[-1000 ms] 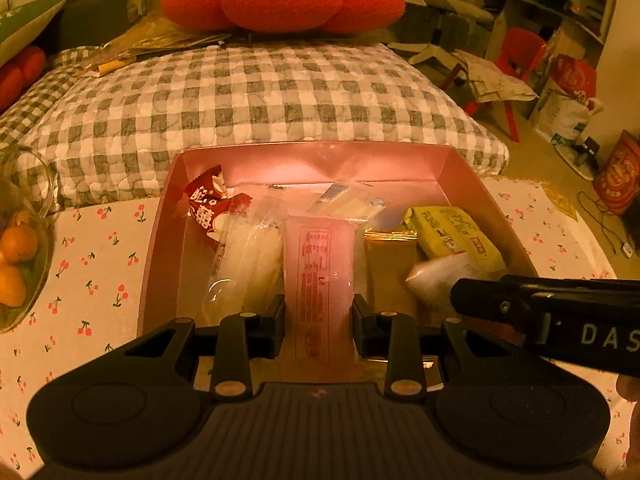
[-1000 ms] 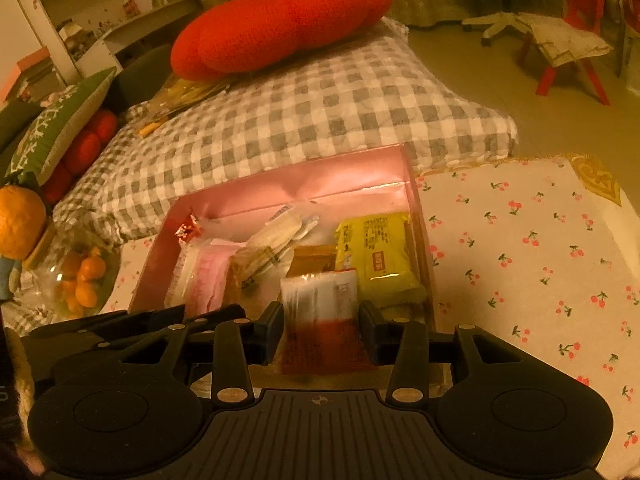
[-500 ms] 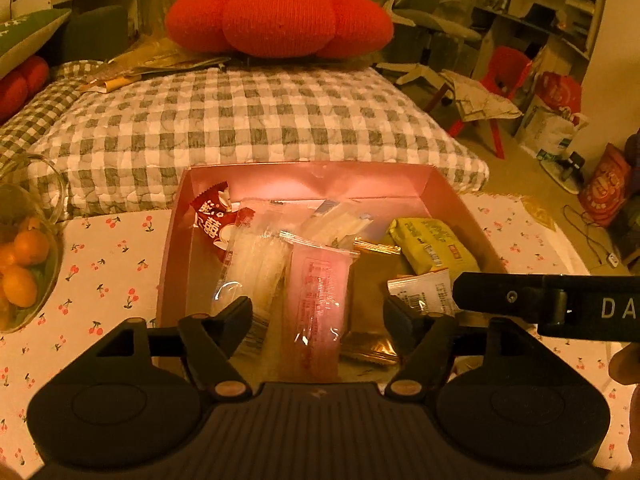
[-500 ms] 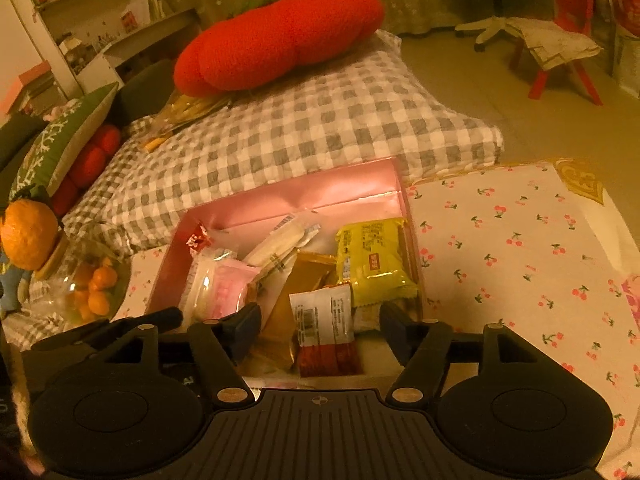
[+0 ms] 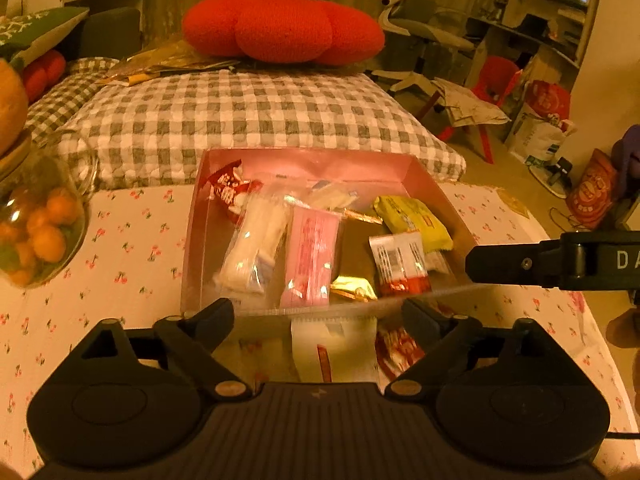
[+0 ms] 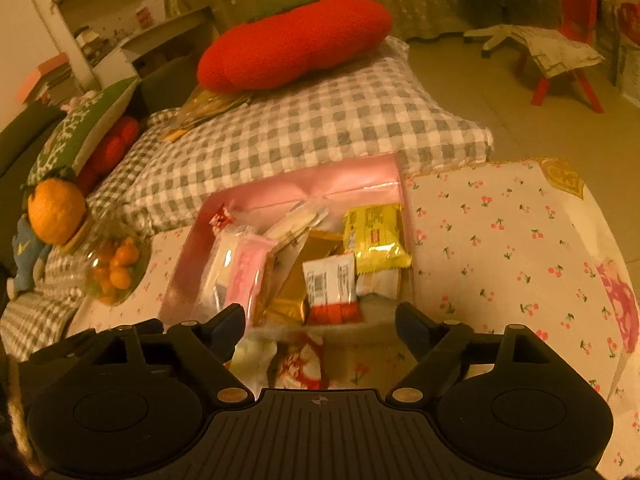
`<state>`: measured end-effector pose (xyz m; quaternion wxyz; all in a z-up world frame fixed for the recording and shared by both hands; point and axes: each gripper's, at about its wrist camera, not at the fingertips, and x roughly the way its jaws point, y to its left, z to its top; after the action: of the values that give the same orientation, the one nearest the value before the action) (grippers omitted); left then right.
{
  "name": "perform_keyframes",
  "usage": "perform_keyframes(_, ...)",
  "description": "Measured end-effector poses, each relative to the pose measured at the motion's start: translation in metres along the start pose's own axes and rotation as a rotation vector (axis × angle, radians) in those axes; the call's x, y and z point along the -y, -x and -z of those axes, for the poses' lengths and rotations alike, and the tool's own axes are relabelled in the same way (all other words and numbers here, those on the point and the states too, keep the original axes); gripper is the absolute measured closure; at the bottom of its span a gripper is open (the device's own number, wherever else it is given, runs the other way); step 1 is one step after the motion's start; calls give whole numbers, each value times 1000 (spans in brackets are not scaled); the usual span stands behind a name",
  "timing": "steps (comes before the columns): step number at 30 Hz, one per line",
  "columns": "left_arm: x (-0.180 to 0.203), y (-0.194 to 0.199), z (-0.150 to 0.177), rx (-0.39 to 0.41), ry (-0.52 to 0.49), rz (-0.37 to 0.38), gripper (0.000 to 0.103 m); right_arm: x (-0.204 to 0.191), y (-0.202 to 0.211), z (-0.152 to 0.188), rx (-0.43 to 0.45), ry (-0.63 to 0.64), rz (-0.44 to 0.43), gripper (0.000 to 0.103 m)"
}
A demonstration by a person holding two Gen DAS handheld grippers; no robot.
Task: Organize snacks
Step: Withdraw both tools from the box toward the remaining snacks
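Both of my grippers have let go since a second ago: the pink packet point(image 5: 310, 252) that my left jaws pinched and the red-and-white packet point(image 6: 330, 286) that my right jaws pinched now lie in the pink box point(image 5: 308, 164), and I have drawn back from its near edge. My left gripper point(image 5: 318, 314) is opening, its jaws spread wide with nothing pressed between them; the near wall of the box and a pale packet point(image 5: 334, 350) on the cloth show through the gap. My right gripper point(image 6: 320, 320) is opening too, jaws spread and holding nothing, with a red-and-white wrapper point(image 6: 304, 362) on the cloth below them.

Inside the box, the pink packet stands beside a clear white packet point(image 5: 254, 246) on its left. A yellow packet point(image 5: 414, 220) lies at the right wall, with the red-and-white packet just in front of it, and a red wrapper point(image 5: 228, 192) sits in the far left corner. Gold wrappers point(image 6: 298, 284) fill the middle.

The box rests on the tabletop, on a cherry-print cloth point(image 6: 500, 240). To its left stands a glass jar of small oranges point(image 5: 38, 232). Behind the box lies a grey checked cushion point(image 5: 248, 116) with a red tomato-shaped pillow point(image 5: 282, 28) on top.
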<state>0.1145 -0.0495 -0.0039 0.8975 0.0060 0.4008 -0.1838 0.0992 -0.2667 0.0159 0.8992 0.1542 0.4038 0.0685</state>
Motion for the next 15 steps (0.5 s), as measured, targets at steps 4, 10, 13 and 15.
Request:
perform_keyframes(4,-2,10,10,0,5,-6,5,-5,7,11,-5,46,3,17)
perform_keyframes(10,-6,21,26,-23,15,-35,1,-10,14,26,-18,68,3,14)
perform_keyframes(13,-7,27,33,-24,15,-50,1,-15,19,33,-21,95,18,13)
perform_keyframes(15,-8,31,38,-32,19,-49,1,-18,22,39,-18,116,24,11)
